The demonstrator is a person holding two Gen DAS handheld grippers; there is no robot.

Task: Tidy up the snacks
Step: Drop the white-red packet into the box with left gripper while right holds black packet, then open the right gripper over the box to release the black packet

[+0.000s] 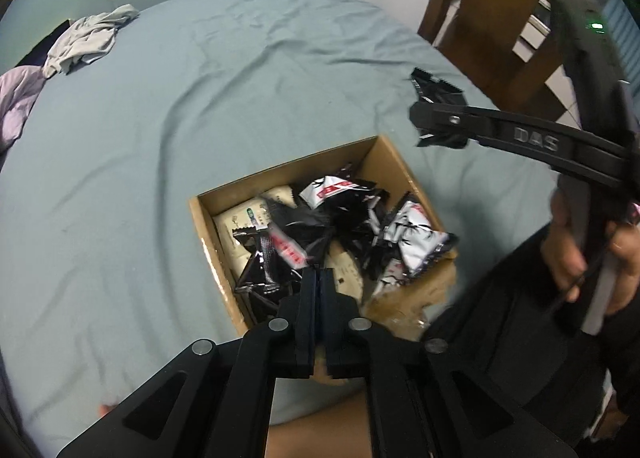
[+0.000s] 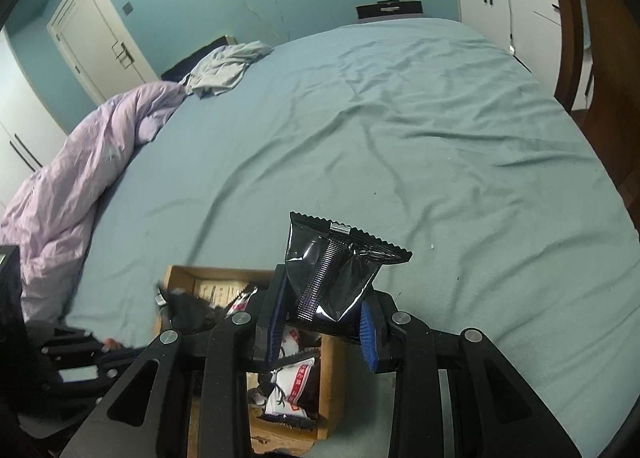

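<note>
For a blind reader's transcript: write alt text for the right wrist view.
The right gripper pinches a shiny black snack packet upright between its blue-padded fingers, above an open cardboard box of black, white and beige snack packets on a bed with a blue-green sheet. A lilac duvet is bunched at the left.

Left gripper (image 1: 320,278) hangs pointing steeply down, jaws pressed together — nothing between them. Right gripper (image 2: 324,318) is clamped on a black snack packet (image 2: 340,270) — a hand (image 1: 584,254) grips its handle.
</note>
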